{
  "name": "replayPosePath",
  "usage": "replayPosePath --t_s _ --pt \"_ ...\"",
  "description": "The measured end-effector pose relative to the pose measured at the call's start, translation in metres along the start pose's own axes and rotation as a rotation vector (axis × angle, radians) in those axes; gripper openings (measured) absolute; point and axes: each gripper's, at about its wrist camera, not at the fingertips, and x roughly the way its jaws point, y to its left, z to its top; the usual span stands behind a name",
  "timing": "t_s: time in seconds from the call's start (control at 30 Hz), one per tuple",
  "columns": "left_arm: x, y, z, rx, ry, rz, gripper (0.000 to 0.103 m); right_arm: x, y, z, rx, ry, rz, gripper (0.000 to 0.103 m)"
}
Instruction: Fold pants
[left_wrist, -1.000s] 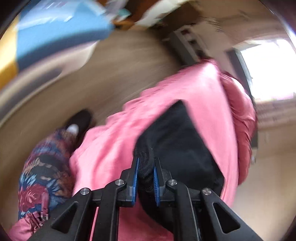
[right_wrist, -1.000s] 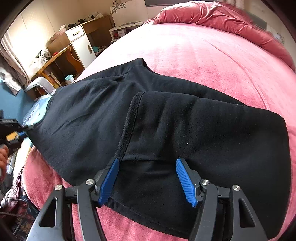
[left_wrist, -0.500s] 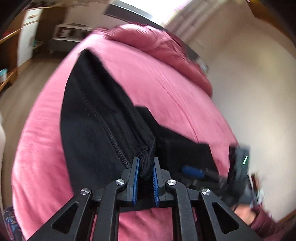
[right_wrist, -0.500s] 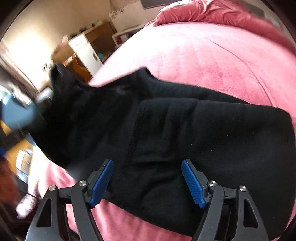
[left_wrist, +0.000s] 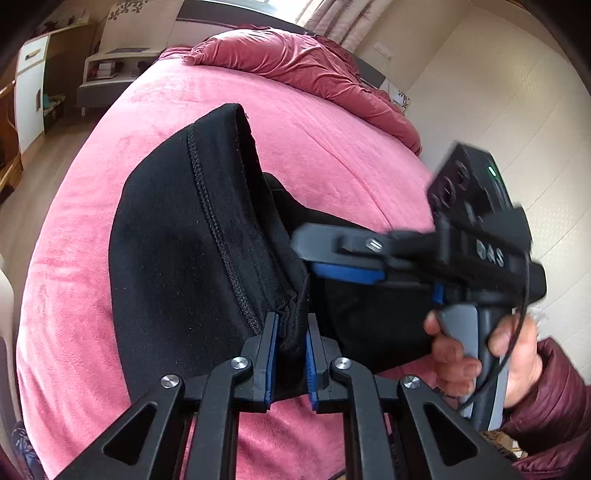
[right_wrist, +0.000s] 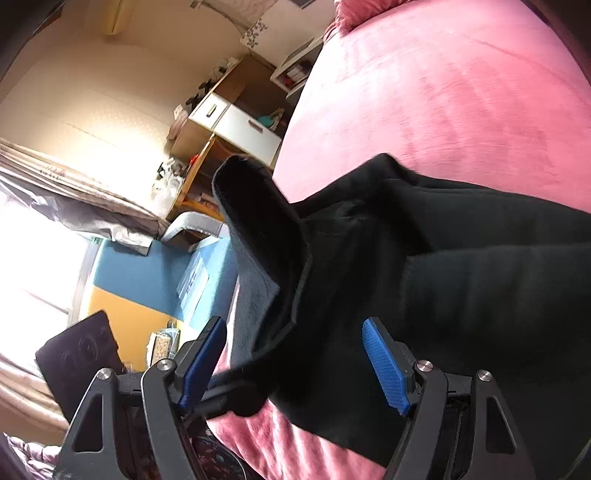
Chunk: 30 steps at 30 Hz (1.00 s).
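Black pants (left_wrist: 184, 240) lie on the pink bed cover (left_wrist: 332, 147). My left gripper (left_wrist: 290, 332) is shut on a bunched seamed edge of them and holds that fold up over the rest. To its right a hand (left_wrist: 454, 354) in a maroon sleeve holds the right gripper, one finger (left_wrist: 332, 240) of which reaches over the pants. In the right wrist view my right gripper (right_wrist: 295, 332) is open. The pants (right_wrist: 461, 295) pass between its blue pads (right_wrist: 384, 365) without being pressed. The raised fold (right_wrist: 258, 221) stands ahead of it.
A crumpled pink duvet (left_wrist: 295, 62) lies at the head of the bed. Beyond the bed's left side stand a wooden desk with white drawers (right_wrist: 236, 122), a low shelf (left_wrist: 110, 66) and a blue and yellow surface (right_wrist: 140, 288). A wall (left_wrist: 517, 110) runs along the right.
My left gripper has swung the held pants edge from the bedside across over the bed toward the right gripper. The right gripper's jaws have widened and it has tilted.
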Motion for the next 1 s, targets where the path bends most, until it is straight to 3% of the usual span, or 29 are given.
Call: replayPosePath --t_s 0.23,0.33,0.47,0.53,0.63,1.0 --pt "0.004 -0.014 -0.003 0.051 0.003 0.044 0.013 0.042 0.01 0.024 -0.049 0.098 -0.014 0.074" --pt "0.005 -0.019 -0.003 0.062 0.004 0.053 0.013 0.059 0.015 0.029 -0.087 0.139 -0.062 0.057" --pt "0.004 -0.022 -0.003 0.076 0.005 0.065 0.013 0.081 0.02 0.034 -0.105 0.175 -0.08 0.049" --pt "0.005 -0.026 -0.003 0.087 0.0 0.074 0.013 0.09 0.022 0.036 -0.121 0.191 -0.093 0.03" --pt "0.006 -0.025 -0.004 0.094 0.004 0.088 0.013 0.097 0.029 0.037 -0.166 0.194 -0.111 0.02" --pt "0.001 -0.032 -0.006 0.095 -0.013 0.08 0.014 0.071 0.034 0.031 -0.175 0.156 -0.09 0.015"
